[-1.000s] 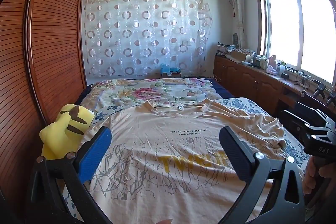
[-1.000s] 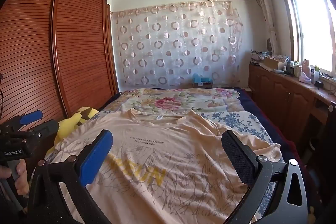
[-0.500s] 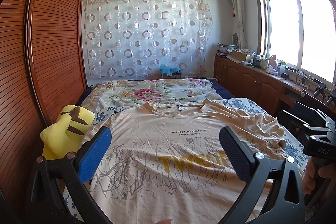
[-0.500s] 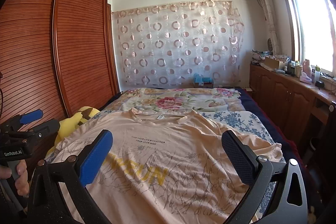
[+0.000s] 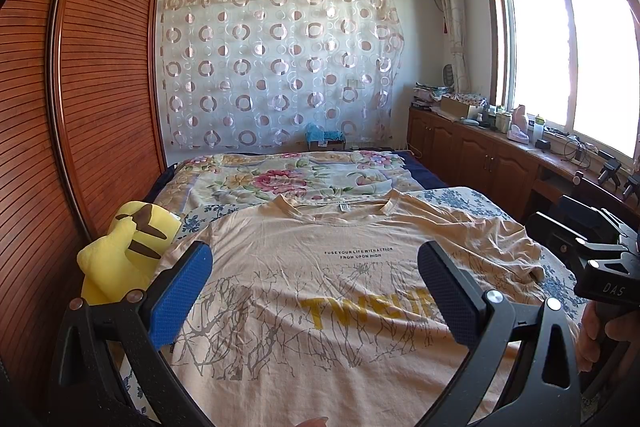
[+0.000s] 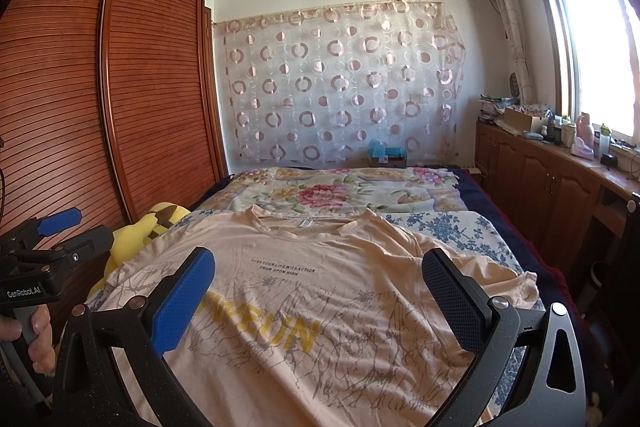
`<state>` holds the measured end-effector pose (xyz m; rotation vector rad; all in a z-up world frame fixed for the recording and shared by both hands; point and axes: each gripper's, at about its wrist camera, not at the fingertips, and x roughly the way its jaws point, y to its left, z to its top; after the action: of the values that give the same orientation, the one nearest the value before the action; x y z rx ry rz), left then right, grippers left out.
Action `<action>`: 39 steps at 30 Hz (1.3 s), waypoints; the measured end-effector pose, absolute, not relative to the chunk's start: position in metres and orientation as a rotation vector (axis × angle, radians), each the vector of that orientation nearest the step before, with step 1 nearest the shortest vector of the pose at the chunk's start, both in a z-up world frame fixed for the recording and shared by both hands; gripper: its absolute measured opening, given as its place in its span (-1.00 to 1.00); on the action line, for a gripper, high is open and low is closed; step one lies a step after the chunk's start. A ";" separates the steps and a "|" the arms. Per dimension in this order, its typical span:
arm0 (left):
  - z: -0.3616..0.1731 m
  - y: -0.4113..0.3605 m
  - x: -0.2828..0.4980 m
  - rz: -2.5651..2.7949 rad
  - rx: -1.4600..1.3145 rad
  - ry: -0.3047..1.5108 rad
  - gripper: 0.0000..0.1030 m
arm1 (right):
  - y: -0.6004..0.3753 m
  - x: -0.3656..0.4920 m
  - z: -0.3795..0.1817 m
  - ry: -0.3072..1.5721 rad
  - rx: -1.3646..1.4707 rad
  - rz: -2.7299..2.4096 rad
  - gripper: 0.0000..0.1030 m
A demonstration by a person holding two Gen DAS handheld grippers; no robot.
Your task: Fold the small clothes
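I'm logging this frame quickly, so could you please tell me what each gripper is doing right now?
Left gripper: open, holding nothing, above the T-shirt.
Right gripper: open, holding nothing.

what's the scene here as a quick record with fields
garment: t-shirt, peach, spread flat, print up, collar away from cameras
surface: bed, floral cover
left gripper: open, above shirt, holds nothing
right gripper: open, above shirt, holds nothing
right sleeve area: bunched
beside shirt: yellow plush, next to wardrobe
folding: not yet begun
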<state>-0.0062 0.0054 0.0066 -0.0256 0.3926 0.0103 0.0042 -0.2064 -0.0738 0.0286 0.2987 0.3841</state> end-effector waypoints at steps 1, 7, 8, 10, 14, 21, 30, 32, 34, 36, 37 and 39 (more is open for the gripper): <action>0.006 0.005 -0.006 0.010 -0.025 0.393 1.00 | -0.207 0.004 -0.074 0.298 0.029 0.384 1.00; 0.007 0.005 -0.006 0.010 -0.024 0.392 1.00 | -0.207 0.004 -0.074 0.299 0.029 0.385 1.00; 0.007 0.005 -0.006 0.010 -0.024 0.392 1.00 | -0.207 0.004 -0.074 0.299 0.029 0.385 1.00; 0.007 0.005 -0.006 0.009 -0.025 0.392 1.00 | -0.207 0.004 -0.074 0.298 0.029 0.385 1.00; 0.008 0.006 -0.007 0.008 -0.025 0.391 1.00 | -0.207 0.004 -0.074 0.298 0.029 0.385 1.00; 0.024 -0.001 -0.007 0.008 -0.023 0.385 1.00 | -0.207 0.004 -0.074 0.298 0.029 0.385 1.00; 0.024 -0.001 -0.007 0.008 -0.022 0.382 1.00 | -0.206 0.005 -0.074 0.297 0.030 0.387 1.00; 0.026 -0.001 -0.007 0.008 -0.022 0.384 1.00 | -0.205 0.005 -0.074 0.296 0.029 0.388 1.00; 0.024 -0.001 -0.007 0.008 -0.021 0.382 1.00 | -0.205 0.005 -0.074 0.296 0.029 0.388 1.00; 0.024 -0.001 -0.008 0.008 -0.022 0.382 1.00 | -0.205 0.005 -0.074 0.296 0.029 0.387 1.00; 0.025 0.000 -0.008 0.008 -0.022 0.382 1.00 | -0.205 0.005 -0.074 0.296 0.029 0.387 1.00; 0.026 -0.001 -0.008 0.009 -0.021 0.382 1.00 | -0.204 0.005 -0.074 0.296 0.030 0.388 1.00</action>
<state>-0.0079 -0.0008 0.0257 -0.0214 0.3823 0.0086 0.0047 -0.2041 -0.0745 0.0300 0.2961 0.3883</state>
